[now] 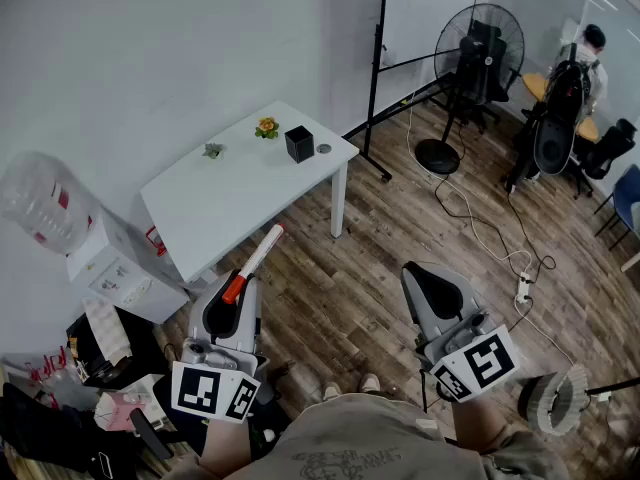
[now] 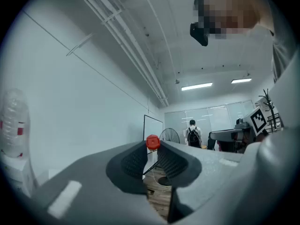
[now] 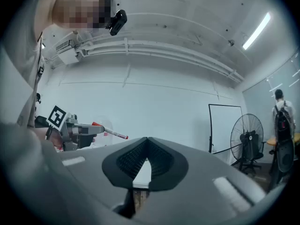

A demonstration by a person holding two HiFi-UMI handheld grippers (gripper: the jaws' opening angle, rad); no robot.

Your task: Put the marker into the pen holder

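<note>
— Where is our white marker with the red cap (image 1: 255,261)?
— Our left gripper (image 1: 236,290) has its jaws clamped on it, well apart from the black square pen holder (image 1: 299,143) on the white desk (image 1: 220,203).
— And our right gripper (image 1: 432,286)?
— Jaws pressed together, nothing between them.

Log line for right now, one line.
left gripper: shut on marker | right gripper: shut, empty | pen holder: on table, not reached

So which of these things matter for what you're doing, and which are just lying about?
Part of the job: marker, gripped in the left gripper; black pen holder on the white table.
Just lying about: fan, water bottle, small flower. The right gripper is shut and empty.
</note>
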